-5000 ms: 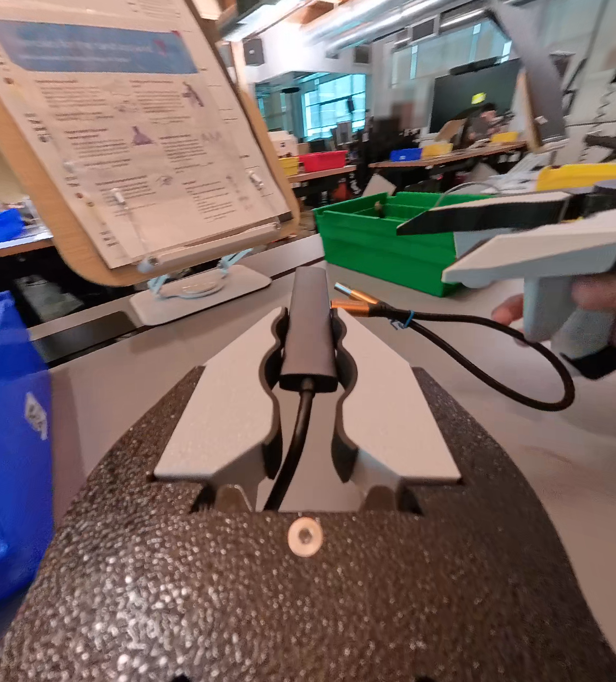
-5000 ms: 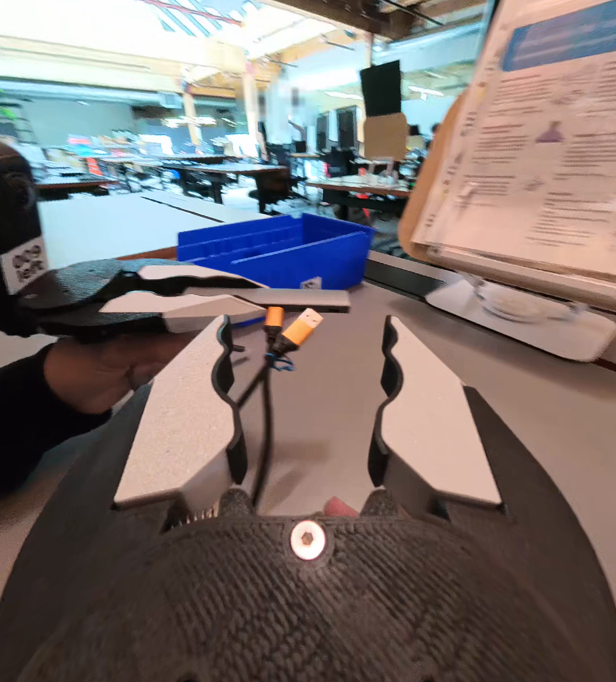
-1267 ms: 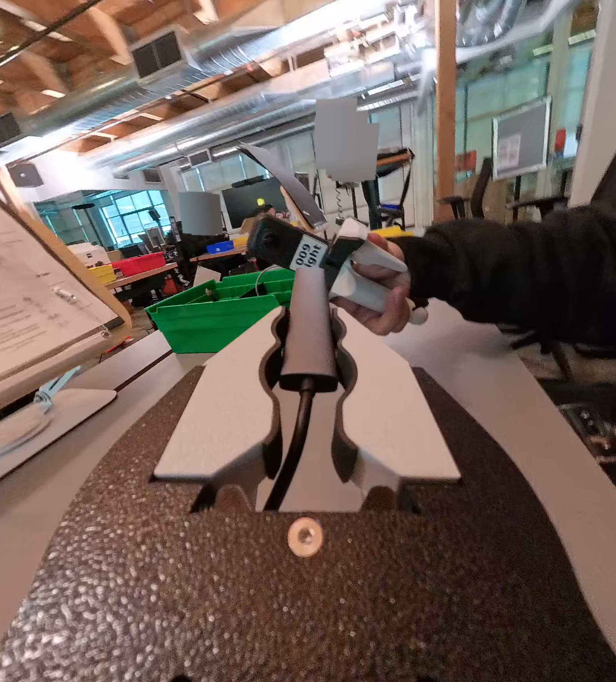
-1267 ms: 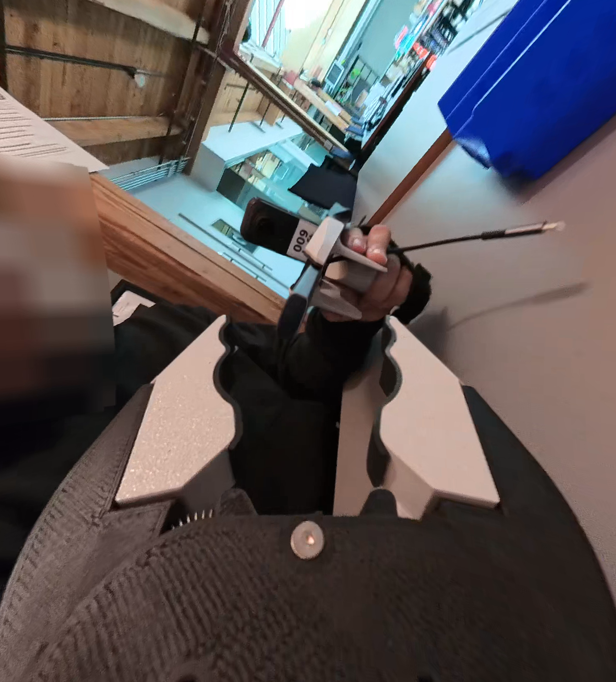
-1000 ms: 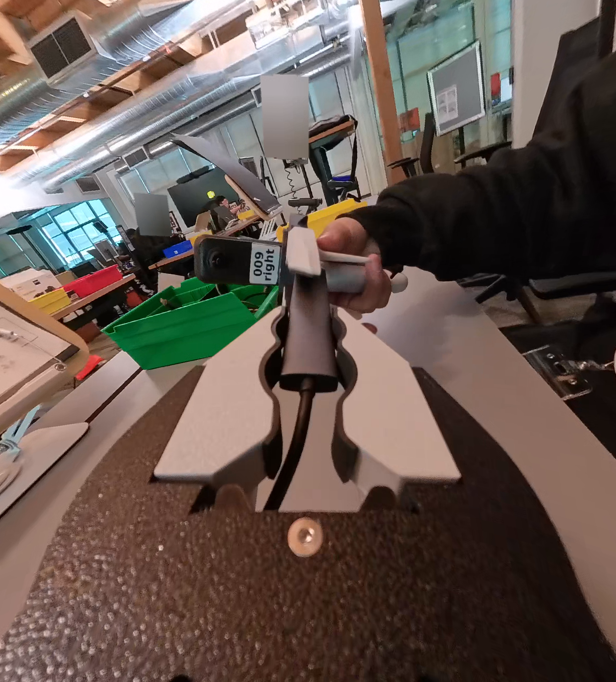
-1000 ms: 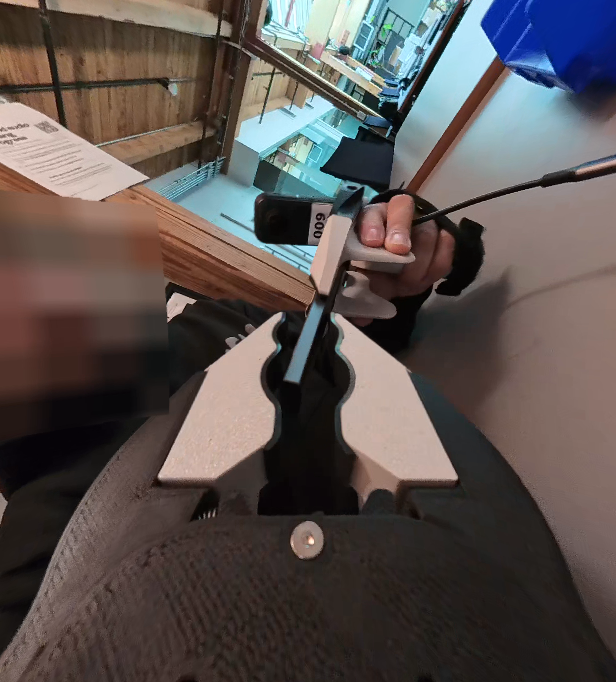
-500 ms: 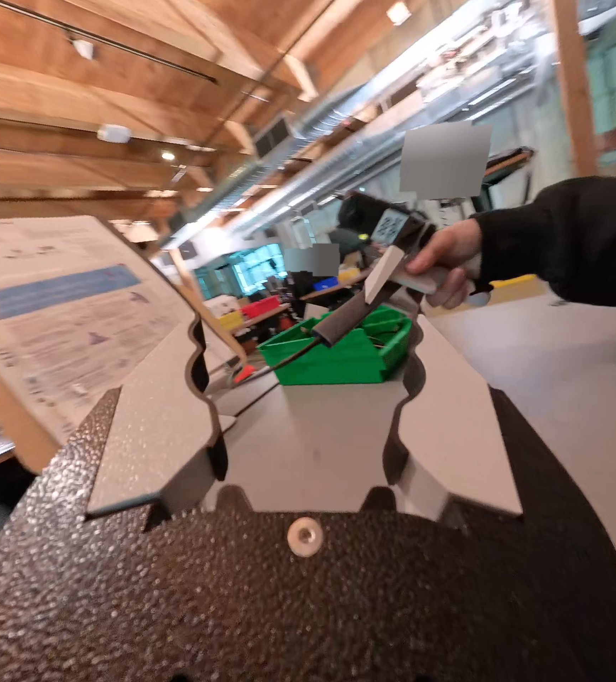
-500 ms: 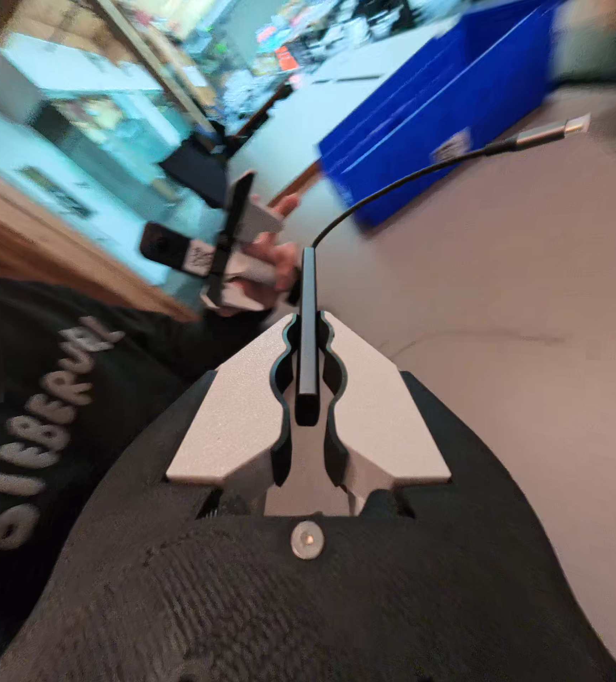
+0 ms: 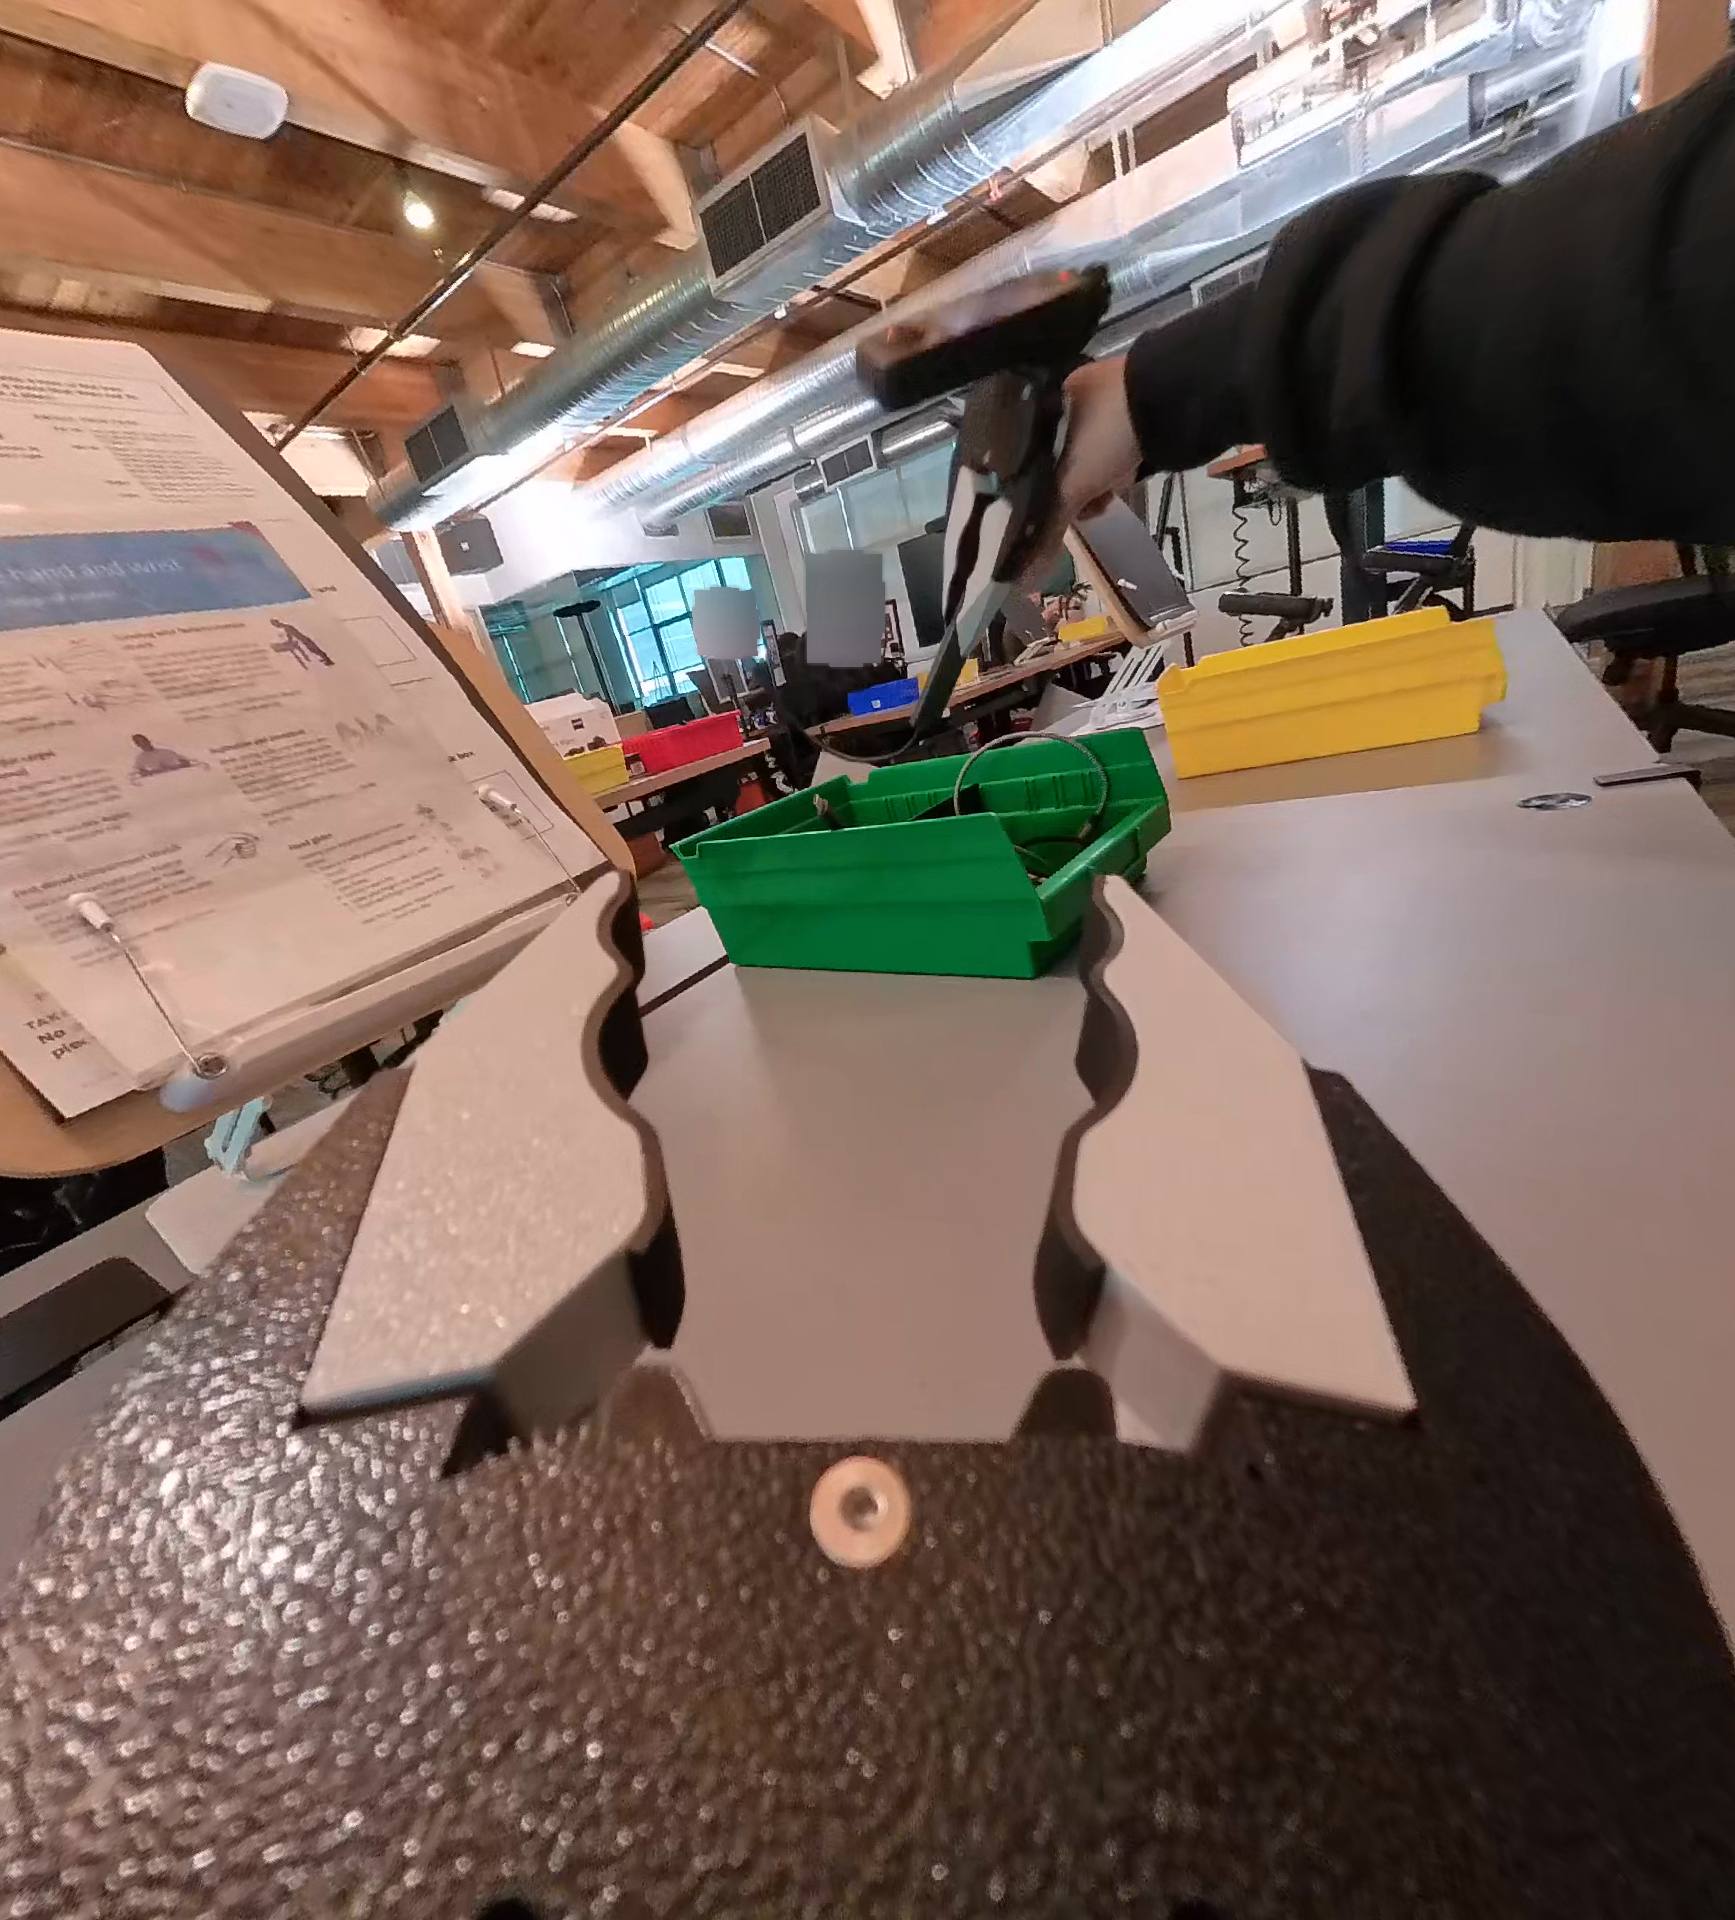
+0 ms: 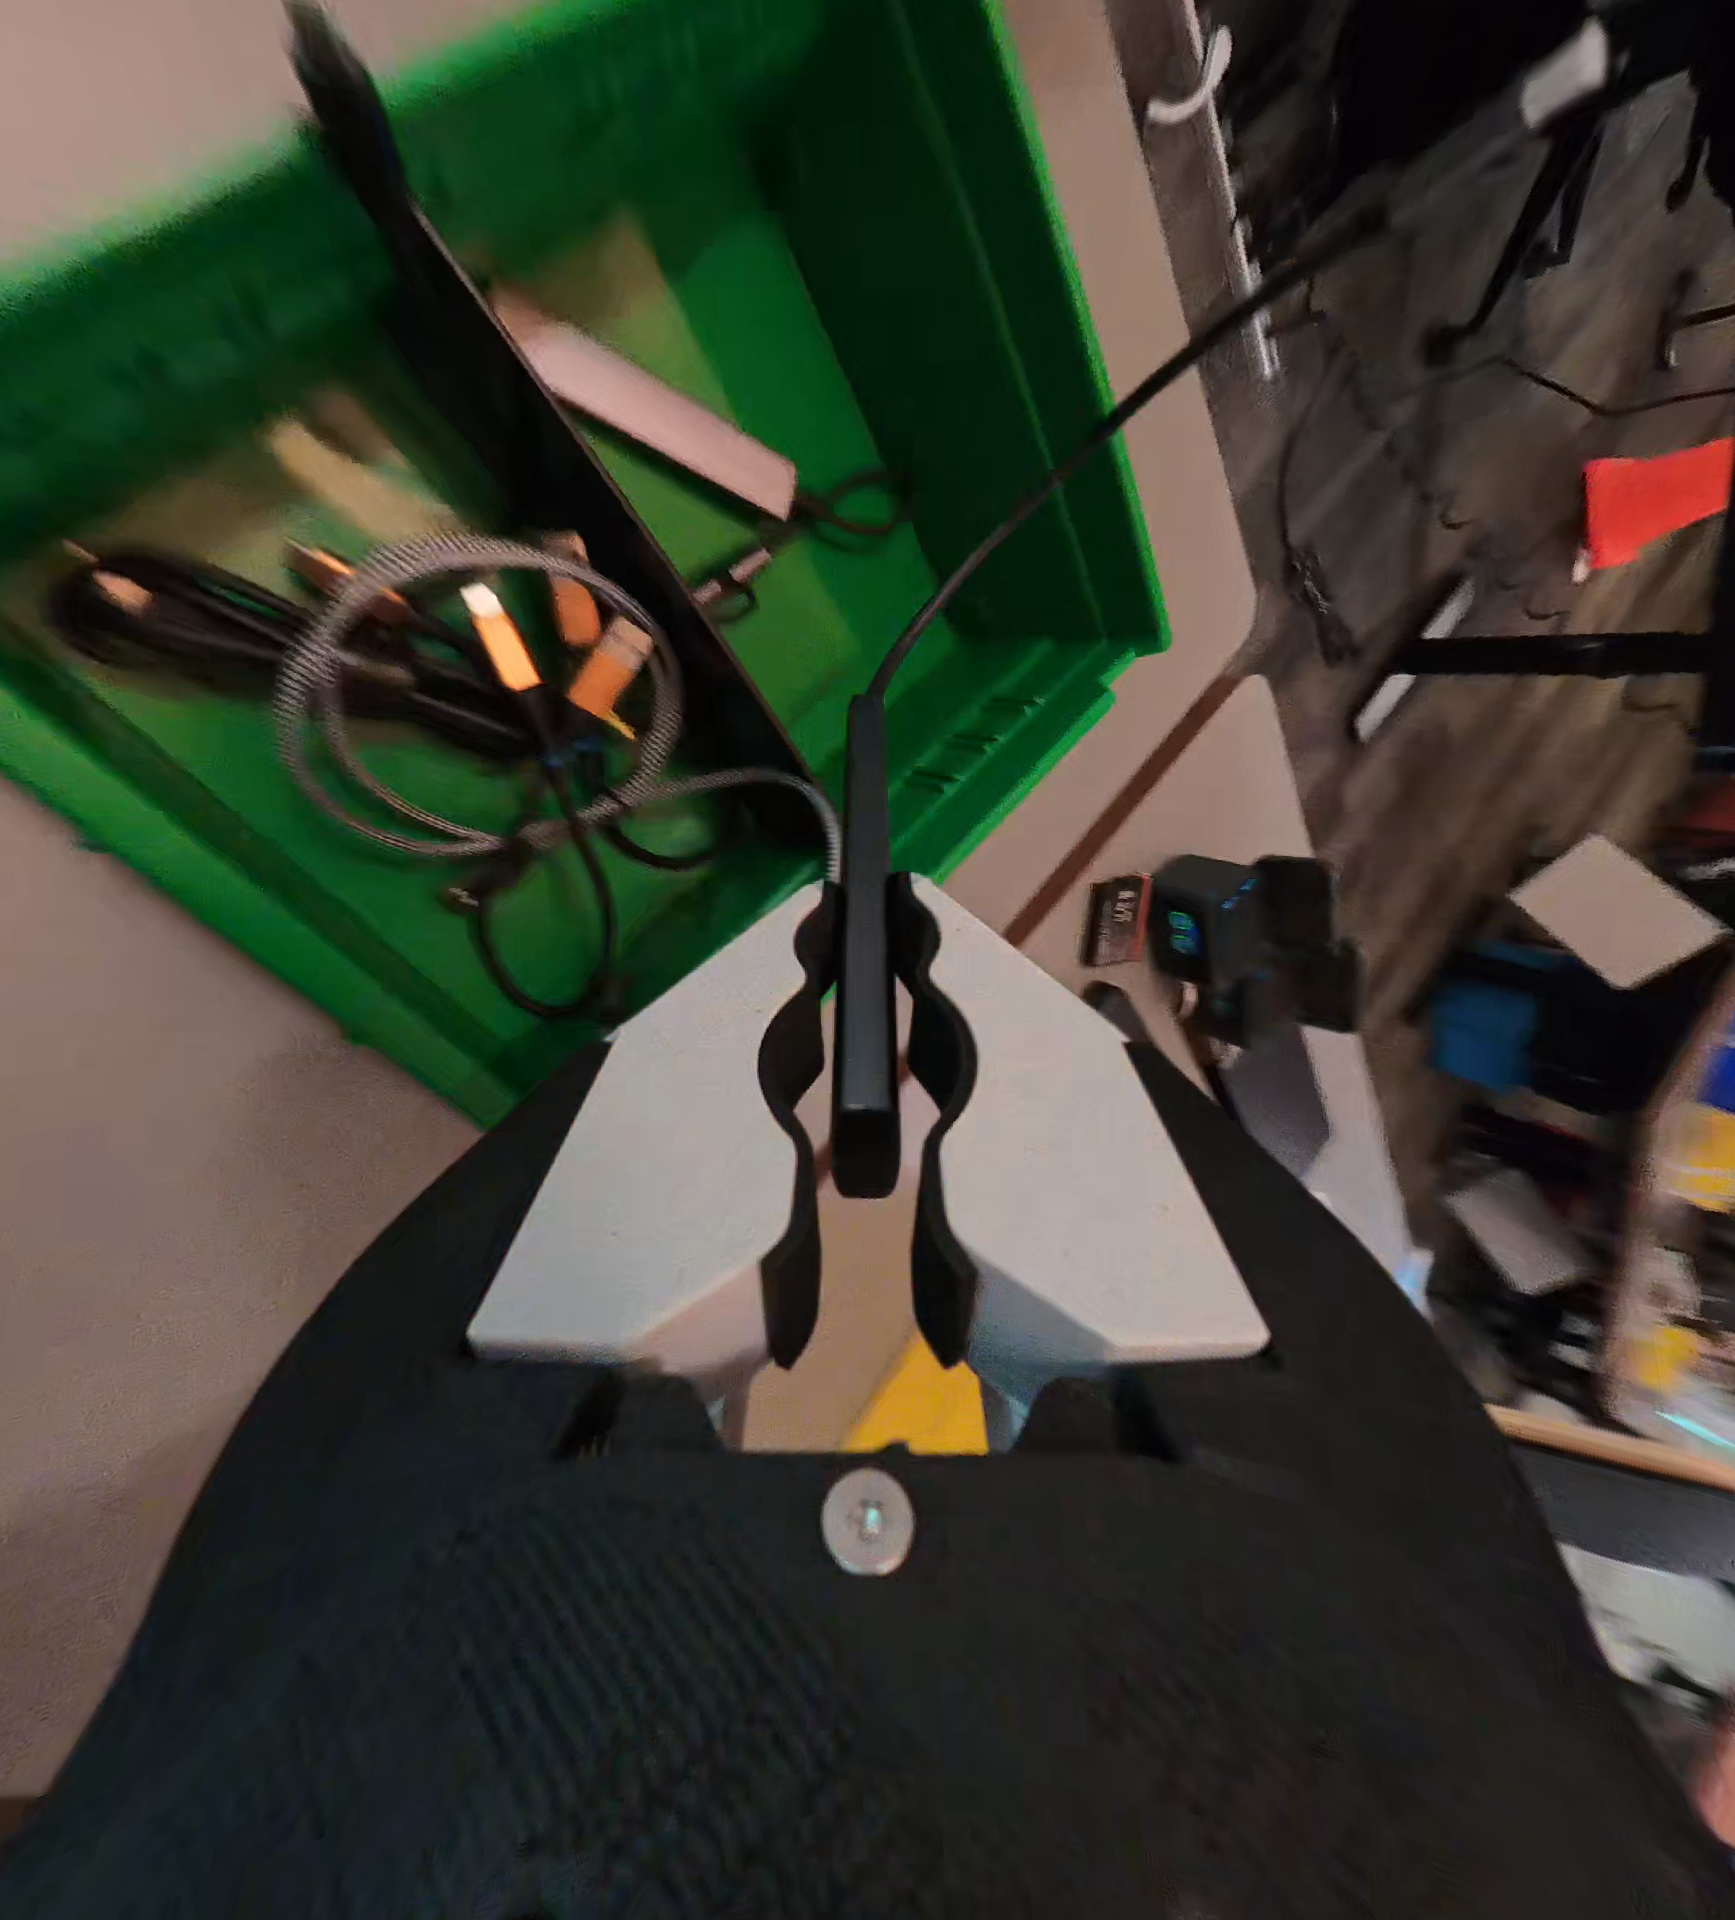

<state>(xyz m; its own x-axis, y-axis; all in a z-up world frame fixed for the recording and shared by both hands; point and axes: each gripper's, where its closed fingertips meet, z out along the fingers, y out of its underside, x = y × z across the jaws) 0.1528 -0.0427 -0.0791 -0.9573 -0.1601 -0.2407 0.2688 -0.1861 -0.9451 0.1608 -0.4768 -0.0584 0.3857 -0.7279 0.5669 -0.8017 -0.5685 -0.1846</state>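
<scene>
So in the left wrist view, the left claw (image 9: 863, 997) was spread wide open with nothing in it, just hovering over the gray counter (image 9: 1465, 987). Straight ahead sat a green bin (image 9: 904, 894) with a loop of cable poking out the top. A yellow bin (image 9: 1330, 691) sat farther back to the right, and a wooden document stand (image 9: 188, 727) with a printed sheet clipped on it stood to the left. Up in the air over the green bin you could see the right claw (image 9: 956, 613) pointing down, held by a hand (image 9: 1097, 442) in a black sleeve, with a dark slim thing hanging from its tip.

Right wrist view was pretty blurry, but the right claw (image 10: 868, 904) was clamped tight on a slim dark hub (image 10: 865, 935), whose thin cable (image 10: 1102, 426) arced up and off to the right. It was looking down into the green bin (image 10: 1029, 436), which had a black divider (image 10: 530, 436). One side held a tangle of cables with orange plugs (image 10: 530, 665); the other held a flat gray adapter (image 10: 655, 416).
</scene>
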